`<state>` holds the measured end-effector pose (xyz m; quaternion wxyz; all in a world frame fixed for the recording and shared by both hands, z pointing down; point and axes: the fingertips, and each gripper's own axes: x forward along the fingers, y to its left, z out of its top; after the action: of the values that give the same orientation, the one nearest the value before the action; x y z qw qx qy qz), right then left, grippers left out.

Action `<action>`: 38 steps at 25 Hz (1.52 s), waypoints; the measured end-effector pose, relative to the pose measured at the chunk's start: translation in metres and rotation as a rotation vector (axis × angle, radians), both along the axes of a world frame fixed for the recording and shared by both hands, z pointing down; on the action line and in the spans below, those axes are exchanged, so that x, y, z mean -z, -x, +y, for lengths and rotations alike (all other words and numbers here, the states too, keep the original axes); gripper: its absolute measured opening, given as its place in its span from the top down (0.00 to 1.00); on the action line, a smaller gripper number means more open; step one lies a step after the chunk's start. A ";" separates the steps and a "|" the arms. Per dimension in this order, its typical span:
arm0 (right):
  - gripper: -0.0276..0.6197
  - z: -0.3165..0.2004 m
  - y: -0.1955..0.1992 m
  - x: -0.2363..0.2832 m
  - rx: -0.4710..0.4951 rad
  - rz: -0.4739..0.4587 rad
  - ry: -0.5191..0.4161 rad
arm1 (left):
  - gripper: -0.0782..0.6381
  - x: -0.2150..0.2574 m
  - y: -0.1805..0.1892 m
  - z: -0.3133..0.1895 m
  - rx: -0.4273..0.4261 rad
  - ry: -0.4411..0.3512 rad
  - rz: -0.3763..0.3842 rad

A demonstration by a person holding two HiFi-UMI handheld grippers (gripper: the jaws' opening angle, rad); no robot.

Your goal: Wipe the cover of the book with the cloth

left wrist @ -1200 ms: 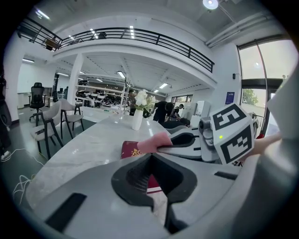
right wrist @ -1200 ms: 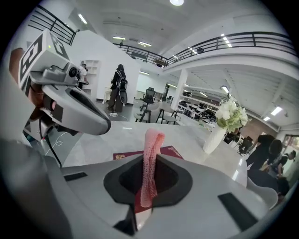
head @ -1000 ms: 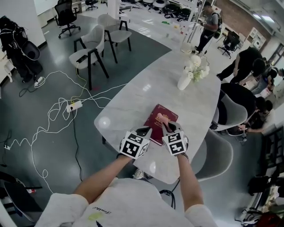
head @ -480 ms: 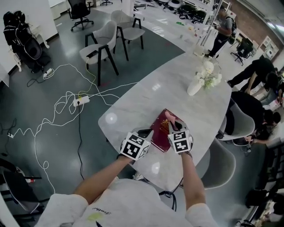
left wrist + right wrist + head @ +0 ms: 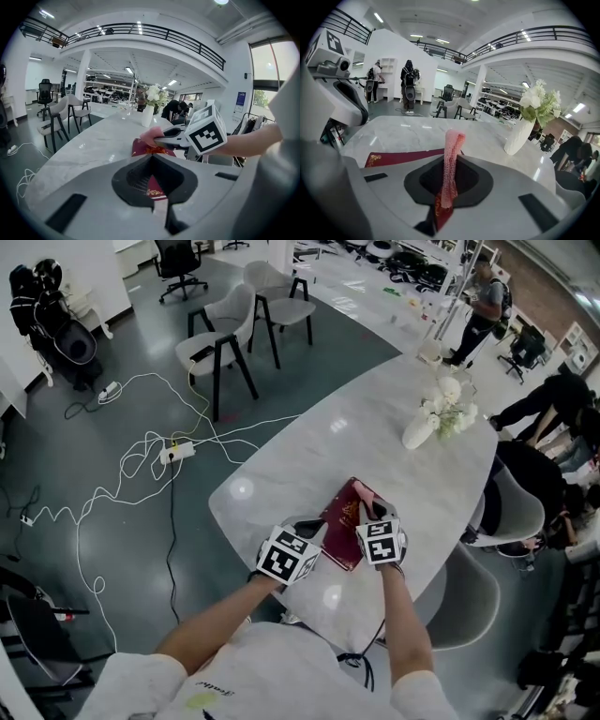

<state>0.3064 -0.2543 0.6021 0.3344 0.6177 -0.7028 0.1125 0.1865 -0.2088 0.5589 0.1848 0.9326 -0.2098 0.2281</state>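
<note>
Right tool (image 5: 368, 515) is clenched on the cloth (image 5: 451, 173), a pink mesh strip standing straight up out of its jaws. Left tool (image 5: 311, 529) looks clamped on the near edge of the book (image 5: 342, 517), pinning it to the desk (image 5: 375, 437). Here's the key relation: the dark red cover lies under the right tool and spreads to its left, toward the left tool. Its long axis runs forward, away from both tools' bases. The right tool is over the book's right-hand edge, so it's the nearer one to wipe with. My call is a sweep leftward across the cover, or forward along its length. Count: one book, one cloth, two tools.
</note>
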 end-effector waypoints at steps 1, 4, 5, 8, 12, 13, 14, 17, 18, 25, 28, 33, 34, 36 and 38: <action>0.93 -0.001 0.000 -0.002 0.000 -0.004 0.006 | 0.88 0.000 0.000 -0.001 0.002 0.000 -0.001; 0.93 -0.003 0.003 -0.012 0.005 -0.024 0.036 | 0.88 0.000 0.002 -0.004 0.009 -0.001 -0.002; 0.93 -0.004 0.004 -0.017 0.008 -0.030 0.049 | 0.88 0.000 0.003 -0.005 0.011 -0.001 -0.002; 0.93 -0.003 0.009 -0.028 0.024 -0.042 0.082 | 0.88 0.000 0.005 -0.007 0.017 -0.002 -0.004; 0.93 -0.002 0.015 -0.033 0.033 -0.046 0.103 | 0.88 0.000 0.008 -0.009 0.022 -0.002 -0.005; 0.93 -0.002 0.015 -0.033 0.035 -0.046 0.105 | 0.88 0.001 0.009 -0.010 0.022 -0.001 -0.004; 0.93 -0.003 0.016 -0.033 0.035 -0.047 0.105 | 0.88 0.001 0.010 -0.010 0.022 -0.001 -0.004; 0.93 -0.002 0.016 -0.033 0.034 -0.045 0.109 | 0.88 0.002 0.010 -0.010 0.019 0.000 -0.004; 0.93 -0.001 0.017 -0.034 0.034 -0.045 0.111 | 0.88 0.002 0.010 -0.009 0.018 0.000 -0.004; 0.93 0.003 0.025 -0.034 0.037 -0.040 0.116 | 0.88 0.006 0.014 -0.007 0.010 -0.004 0.003; 0.93 0.006 0.029 -0.033 0.039 -0.040 0.119 | 0.88 0.008 0.016 -0.007 0.009 -0.006 0.008; 0.93 0.010 0.035 -0.034 0.044 -0.041 0.122 | 0.88 0.010 0.019 -0.005 0.007 -0.008 0.012; 0.93 0.011 0.036 -0.034 0.043 -0.041 0.124 | 0.88 0.010 0.020 -0.005 0.007 -0.008 0.012; 0.93 0.012 0.040 -0.032 0.044 -0.042 0.125 | 0.88 0.012 0.022 -0.004 0.005 -0.009 0.015; 0.93 0.013 0.044 -0.032 0.047 -0.043 0.121 | 0.88 0.013 0.024 -0.003 0.004 -0.011 0.016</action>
<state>0.2629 -0.2412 0.6343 0.3588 0.5771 -0.7159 0.1601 0.1623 -0.2120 0.5460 0.1817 0.9351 -0.2113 0.2189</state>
